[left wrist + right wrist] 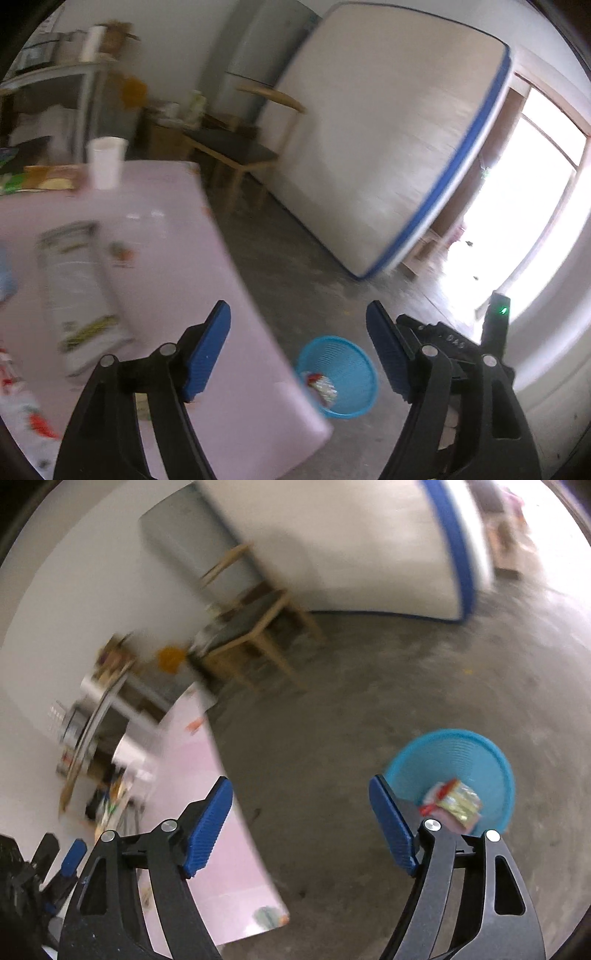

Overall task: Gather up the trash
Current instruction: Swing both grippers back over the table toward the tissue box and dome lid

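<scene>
Grippers, left [298,354] and right [301,829], stand wide and empty; with wrappers [452,805] already in the blue basket [491,760] beside the table [177,266], next fetch the packet [79,288] lying on that table.

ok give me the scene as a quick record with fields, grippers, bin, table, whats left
left hand-held gripper: open, nothing between the pads
right hand-held gripper: open, nothing between the pads
bin: blue basket on the concrete floor beside the table
bin contents: crumpled wrappers, red and yellow-green
table: pink cloth, corner close to the basket
left on table: white paper cup upright at the far end, flat white packet lying nearer, other packets at the left edge, blurred
background: wooden chair, mattress leaning on the wall
</scene>
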A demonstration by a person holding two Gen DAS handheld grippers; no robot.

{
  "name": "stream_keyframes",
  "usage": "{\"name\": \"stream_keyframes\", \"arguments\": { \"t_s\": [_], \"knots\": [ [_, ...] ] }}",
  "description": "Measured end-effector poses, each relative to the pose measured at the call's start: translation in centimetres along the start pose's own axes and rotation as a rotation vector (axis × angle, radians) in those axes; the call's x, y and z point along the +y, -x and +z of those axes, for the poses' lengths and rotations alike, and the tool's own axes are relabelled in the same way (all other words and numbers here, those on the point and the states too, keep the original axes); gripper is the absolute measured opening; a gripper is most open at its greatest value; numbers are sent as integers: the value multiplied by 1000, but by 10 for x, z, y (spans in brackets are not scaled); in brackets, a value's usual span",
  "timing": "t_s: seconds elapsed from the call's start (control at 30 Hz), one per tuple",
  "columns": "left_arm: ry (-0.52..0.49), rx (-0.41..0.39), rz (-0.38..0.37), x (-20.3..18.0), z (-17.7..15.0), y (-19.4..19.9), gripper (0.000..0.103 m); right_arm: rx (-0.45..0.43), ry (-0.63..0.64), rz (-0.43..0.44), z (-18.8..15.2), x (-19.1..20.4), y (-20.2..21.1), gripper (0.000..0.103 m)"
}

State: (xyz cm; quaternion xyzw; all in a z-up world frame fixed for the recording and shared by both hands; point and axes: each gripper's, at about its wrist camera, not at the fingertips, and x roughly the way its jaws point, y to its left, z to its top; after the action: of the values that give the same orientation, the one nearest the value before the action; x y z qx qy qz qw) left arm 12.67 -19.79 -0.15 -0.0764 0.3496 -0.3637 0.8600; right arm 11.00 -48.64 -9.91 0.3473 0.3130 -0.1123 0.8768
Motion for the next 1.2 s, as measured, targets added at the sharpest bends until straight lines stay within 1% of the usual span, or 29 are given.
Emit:
{"name": "stream_keyframes", "arguments": {
  "t_s": [0.2,0.33,0.47,0.57,0.6,0.63,0.7,0.77,0.8,0.87,0.9,0.93,0.97,1.03,1.1,1.2],
  "knots": [
    [12,-71,107,42,2,44,76,31,215,66,-3,78,-19,80],
    [34,-113,152,69,3,73,79,50,312,118,-3,121,-31,85],
    [119,-147,199,111,13,96,79,82,392,151,-2,162,-53,86],
    [196,-173,276,152,25,114,79,118,431,176,-3,191,-72,86],
    [253,-166,311,176,30,119,79,131,445,185,-3,202,-80,86],
    [286,-155,329,188,32,123,79,142,457,192,-3,213,-86,86],
    [371,-91,370,226,41,124,79,165,477,190,-2,228,-99,86],
    [404,-32,392,254,47,120,79,184,493,192,-1,241,-109,86],
    [421,-17,391,264,48,117,79,192,500,179,1,247,-116,86],
    [457,12,399,280,47,113,79,215,508,163,4,260,-128,86],
    [467,28,390,288,48,109,79,231,507,156,7,264,-136,86],
    [476,40,402,294,49,106,79,242,505,149,7,266,-141,86],
    [480,47,413,297,50,102,79,253,497,136,10,268,-148,86],
    [495,79,384,305,54,89,79,262,470,118,14,269,-158,86],
    [537,114,390,315,54,79,79,280,452,113,15,269,-164,86],
    [565,139,400,325,53,68,79,304,439,104,14,272,-176,86]
  ]
}}
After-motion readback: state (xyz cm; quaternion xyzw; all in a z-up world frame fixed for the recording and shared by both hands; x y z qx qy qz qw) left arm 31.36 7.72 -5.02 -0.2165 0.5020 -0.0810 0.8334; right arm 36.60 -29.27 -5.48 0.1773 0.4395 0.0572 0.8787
